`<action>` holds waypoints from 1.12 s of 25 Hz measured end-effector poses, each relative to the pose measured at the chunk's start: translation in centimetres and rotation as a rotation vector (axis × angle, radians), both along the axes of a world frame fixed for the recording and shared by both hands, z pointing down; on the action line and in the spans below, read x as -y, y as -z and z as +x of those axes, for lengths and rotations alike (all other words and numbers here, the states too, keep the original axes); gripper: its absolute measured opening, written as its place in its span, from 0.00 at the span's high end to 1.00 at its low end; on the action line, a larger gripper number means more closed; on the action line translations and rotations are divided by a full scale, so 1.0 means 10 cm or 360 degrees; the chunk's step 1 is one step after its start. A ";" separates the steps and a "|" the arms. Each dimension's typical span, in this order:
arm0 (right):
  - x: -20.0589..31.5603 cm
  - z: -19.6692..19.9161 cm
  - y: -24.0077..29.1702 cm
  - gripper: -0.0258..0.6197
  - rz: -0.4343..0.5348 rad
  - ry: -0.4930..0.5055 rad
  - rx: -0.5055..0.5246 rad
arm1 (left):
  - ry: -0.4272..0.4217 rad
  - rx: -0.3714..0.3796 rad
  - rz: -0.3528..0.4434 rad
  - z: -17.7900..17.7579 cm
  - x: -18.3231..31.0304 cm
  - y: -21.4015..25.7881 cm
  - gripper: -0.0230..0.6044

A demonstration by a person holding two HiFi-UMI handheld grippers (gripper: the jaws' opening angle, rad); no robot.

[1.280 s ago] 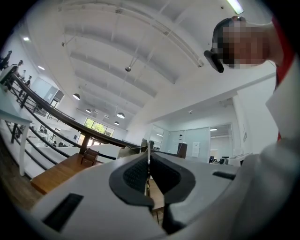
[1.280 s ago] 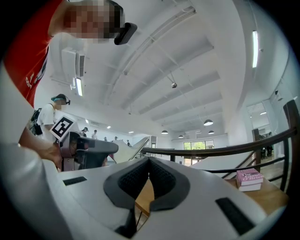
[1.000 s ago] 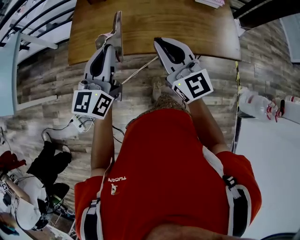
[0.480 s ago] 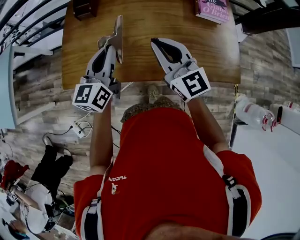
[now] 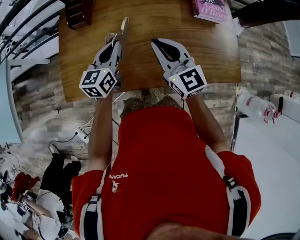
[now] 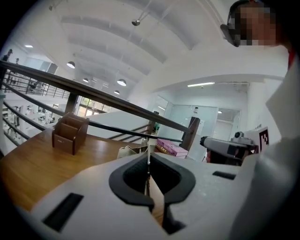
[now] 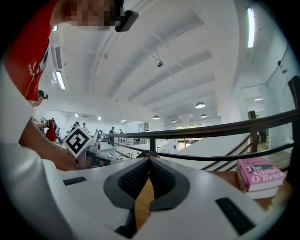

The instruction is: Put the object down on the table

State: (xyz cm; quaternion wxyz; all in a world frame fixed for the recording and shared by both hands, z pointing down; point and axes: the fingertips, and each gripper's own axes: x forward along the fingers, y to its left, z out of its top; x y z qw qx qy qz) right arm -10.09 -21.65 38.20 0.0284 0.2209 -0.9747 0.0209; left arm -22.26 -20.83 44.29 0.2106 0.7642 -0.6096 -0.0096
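A thin flat tan piece (image 5: 124, 27) stands on edge above the wooden table (image 5: 150, 70), with my left gripper (image 5: 117, 44) shut on its near end. In the left gripper view the piece (image 6: 148, 151) shows edge-on as a narrow line pinched between the closed black pads (image 6: 136, 176), and a cream part of it shows just left of the tips. My right gripper (image 5: 154, 42) hovers over the table's near middle, a hand's width to the right. Its jaws are shut with nothing between them, as the right gripper view confirms (image 7: 149, 158).
A pink book (image 5: 209, 9) lies at the table's far right corner, also seen as the pink book (image 7: 257, 174). A brown wooden holder (image 5: 77, 11) stands at the far left. A dark railing (image 6: 117, 101) runs beyond the table. Bottles (image 5: 253, 105) sit on a white surface to the right.
Both grippers have moved forward from the table's near edge to over the tabletop. The left one still carries the flat piece, now farther in. The book and holder have come into sight.
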 end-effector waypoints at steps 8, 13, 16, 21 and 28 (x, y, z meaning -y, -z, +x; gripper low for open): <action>0.17 0.01 -0.23 0.92 -0.0064 -0.0166 -0.0064 | -0.0170 -0.0008 -0.0191 -0.01 0.35 -0.47 0.95; 0.23 0.02 -0.31 0.92 -0.0088 -0.0224 -0.0097 | -0.0220 -0.0060 -0.0367 -0.03 0.52 -0.82 0.95; 0.28 0.06 -0.31 0.92 -0.0091 -0.0251 -0.0107 | -0.0230 -0.0093 -0.0454 -0.01 0.58 -0.97 0.95; 0.32 0.10 -0.33 0.92 -0.0095 -0.0277 -0.0123 | -0.0247 -0.0147 -0.0536 0.00 0.67 -1.07 0.95; 0.37 0.15 -0.36 0.92 -0.0105 -0.0304 -0.0135 | -0.0220 -0.0143 -0.0563 -0.01 0.75 -1.17 0.94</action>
